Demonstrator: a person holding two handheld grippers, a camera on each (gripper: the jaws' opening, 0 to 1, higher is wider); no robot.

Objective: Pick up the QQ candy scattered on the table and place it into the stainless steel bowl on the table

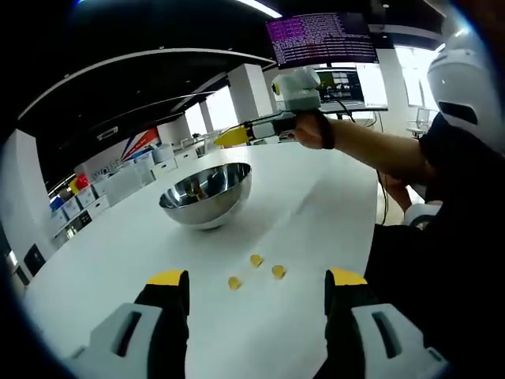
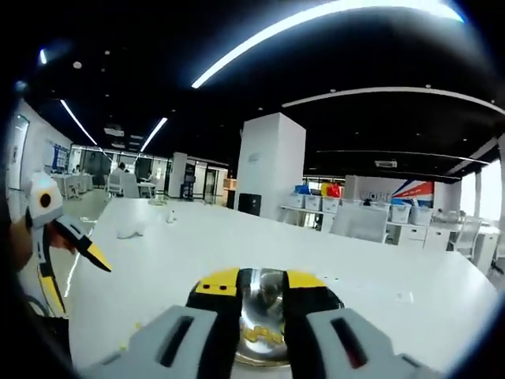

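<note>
Three yellow candies (image 1: pixel 256 271) are left on the white table (image 1: pixel 118 253), close together and just ahead of the left gripper (image 1: pixel 256 288), whose jaws are spread wide with nothing between them, presumably so that one sweet can be straddled next. The steel bowl (image 1: pixel 207 192) is set farther along the table, apart from the candies. The right gripper (image 2: pixel 260 288) is held over the bowl (image 2: pixel 264 320), which is seen through the narrow gap between its nearly closed jaws; whether a candy is pinched there cannot be told, though the position suggests a drop-off. Something yellow is seen inside the bowl.
</note>
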